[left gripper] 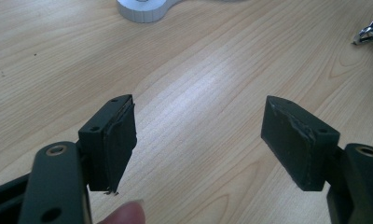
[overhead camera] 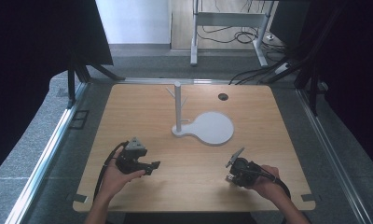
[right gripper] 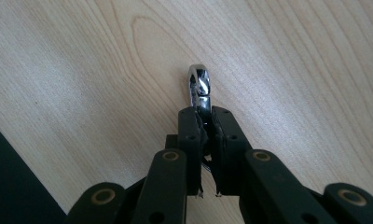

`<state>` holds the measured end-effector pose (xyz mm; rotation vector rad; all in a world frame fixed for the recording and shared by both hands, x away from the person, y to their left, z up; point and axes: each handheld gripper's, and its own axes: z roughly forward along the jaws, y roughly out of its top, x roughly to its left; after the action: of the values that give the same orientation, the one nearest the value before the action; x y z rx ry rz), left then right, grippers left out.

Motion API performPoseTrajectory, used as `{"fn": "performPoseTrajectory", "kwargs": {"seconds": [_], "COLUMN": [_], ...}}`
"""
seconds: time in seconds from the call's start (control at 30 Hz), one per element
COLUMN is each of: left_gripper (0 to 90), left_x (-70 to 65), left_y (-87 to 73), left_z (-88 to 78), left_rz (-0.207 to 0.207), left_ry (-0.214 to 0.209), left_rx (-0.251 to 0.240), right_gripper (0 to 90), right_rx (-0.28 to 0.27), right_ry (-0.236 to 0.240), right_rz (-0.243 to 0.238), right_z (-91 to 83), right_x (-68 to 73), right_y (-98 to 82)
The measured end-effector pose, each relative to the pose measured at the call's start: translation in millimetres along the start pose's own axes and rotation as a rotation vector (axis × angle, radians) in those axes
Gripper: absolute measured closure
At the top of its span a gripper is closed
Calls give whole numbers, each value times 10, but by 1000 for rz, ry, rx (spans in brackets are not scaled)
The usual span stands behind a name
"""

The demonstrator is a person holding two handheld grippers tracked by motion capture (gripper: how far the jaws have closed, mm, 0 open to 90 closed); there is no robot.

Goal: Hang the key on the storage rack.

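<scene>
Clamping my right gripper [right gripper: 204, 114] on a shiny metal ring [right gripper: 198, 84], below and right of the white stand [overhead camera: 204, 127]; my left gripper [left gripper: 198, 135] gapes wide, holding nothing.

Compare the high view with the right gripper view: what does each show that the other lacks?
High view alone: the white peg stand with its round flat base, the open left claw, both hands, and the floor beyond. Right gripper view alone: a close look at the small shiny chrome metal loop pinched between the shut right claw pads. Shared: the light wooden table and the right claw itself.
</scene>
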<state>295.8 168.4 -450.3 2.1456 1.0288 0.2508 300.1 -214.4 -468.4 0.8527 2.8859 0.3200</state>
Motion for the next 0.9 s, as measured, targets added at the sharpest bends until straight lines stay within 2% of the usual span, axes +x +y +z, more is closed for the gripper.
{"fn": "performPoseTrajectory", "kwargs": {"seconds": [0.17,0.27,0.43,0.5,0.53,0.6,0.8,0.9], "left_gripper": [270,269,269,269,269,269,269,269], "left_x": [2,2,8,7,4,-1,4,7], "left_y": [-2,-3,-5,-5,-6,-6,-6,-7], "left_z": [4,5,9,14,16,21,16,16], "left_rz": [-2,-1,-2,-1,-3,-1,2,-1], "left_ry": [0,0,-1,0,0,0,-1,0], "left_rx": [0,1,1,4,5,7,8,5], "right_gripper": [834,834,826,806,747,701,693,695], "right_rx": [-10,6,3,-1,-6,-15,-16,-15], "right_ry": [-2,0,12,8,4,-2,14,28], "right_rz": [6,5,-15,-18,-22,-18,-28,-6], "right_z": [-33,-9,31,36,38,41,92,95], "right_x": [-16,-9,-8,-3,-5,-6,0,-9], "right_y": [5,4,-9,-8,-7,1,31,45]}}
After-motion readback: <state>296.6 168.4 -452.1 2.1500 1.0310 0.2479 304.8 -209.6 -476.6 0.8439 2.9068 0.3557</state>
